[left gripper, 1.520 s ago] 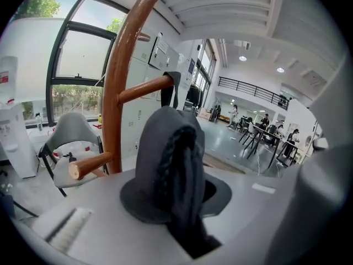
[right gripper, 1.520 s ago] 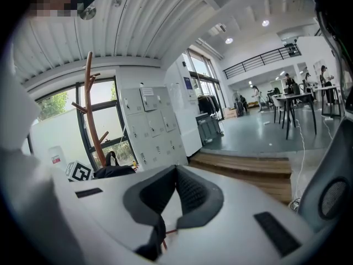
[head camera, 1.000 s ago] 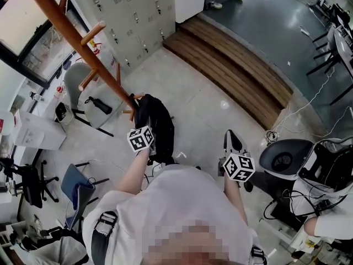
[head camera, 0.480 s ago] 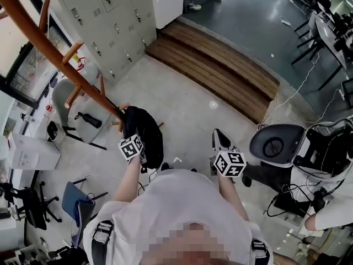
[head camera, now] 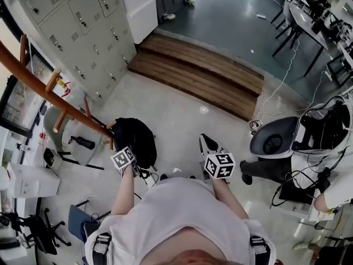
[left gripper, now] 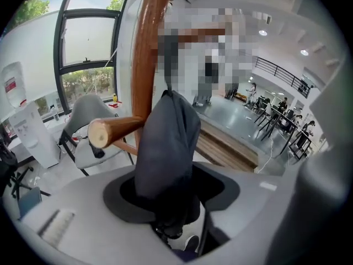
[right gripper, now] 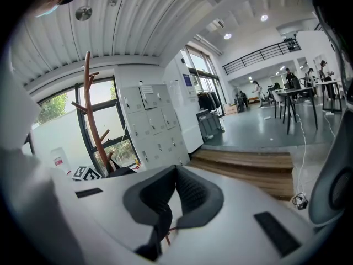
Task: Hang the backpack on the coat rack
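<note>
The black backpack (head camera: 137, 141) hangs by its top loop from a peg of the brown wooden coat rack (head camera: 55, 101). In the left gripper view the backpack (left gripper: 168, 142) droops straight down beside the trunk (left gripper: 149, 54), above a lower peg (left gripper: 113, 131). My left gripper (head camera: 135, 167) is at the bag's lower part. Its jaws are opening, and the bag's bottom hangs loosely between them (left gripper: 171, 195), not pinched. My right gripper (head camera: 207, 145) hovers to the right of the bag, shut and holding nothing (right gripper: 175, 173).
Grey lockers (head camera: 71, 21) line the wall behind the rack. A wooden step (head camera: 198, 76) runs across the floor ahead. A grey chair (head camera: 71, 142) stands left of the rack. At the right are a black office chair (head camera: 273, 145), cables and a seated person (head camera: 336, 186).
My left gripper has sunk a little along the backpack and its jaws have spread apart. The backpack stays hanging on the peg. The right gripper has kept still.
</note>
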